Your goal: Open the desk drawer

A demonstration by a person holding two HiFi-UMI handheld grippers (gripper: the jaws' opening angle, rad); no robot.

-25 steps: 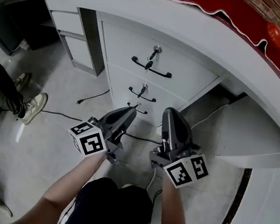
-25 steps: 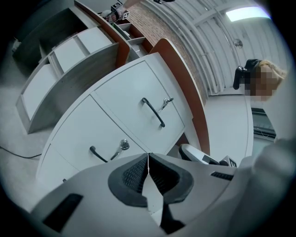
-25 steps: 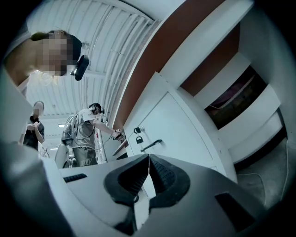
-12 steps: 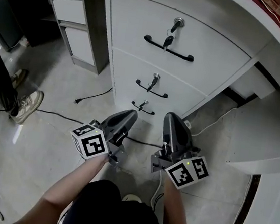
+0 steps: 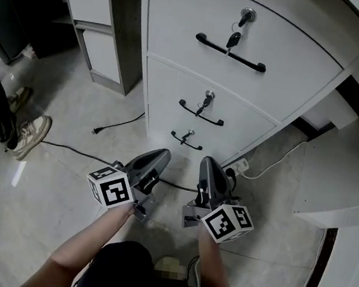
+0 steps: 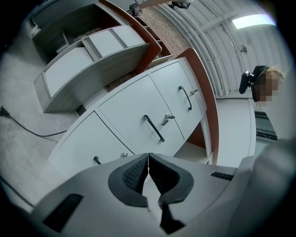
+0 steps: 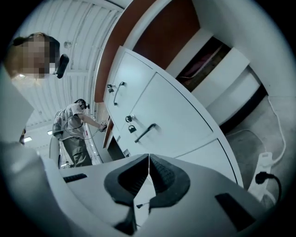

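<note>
The left gripper and right gripper are pinched closed and empty. They are held low, probably to line up with the closed bottom drawer at twelve o'clock.

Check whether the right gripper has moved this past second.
Yes: the right gripper has sunk, from beside the bottom handle to below it in the head view.

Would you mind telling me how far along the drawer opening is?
Nothing is done yet: all three drawers sit closed. In hand: the left gripper and right gripper, both shut and empty, hang near the bottom drawer handle. Left: grasp a handle and pull.
</note>
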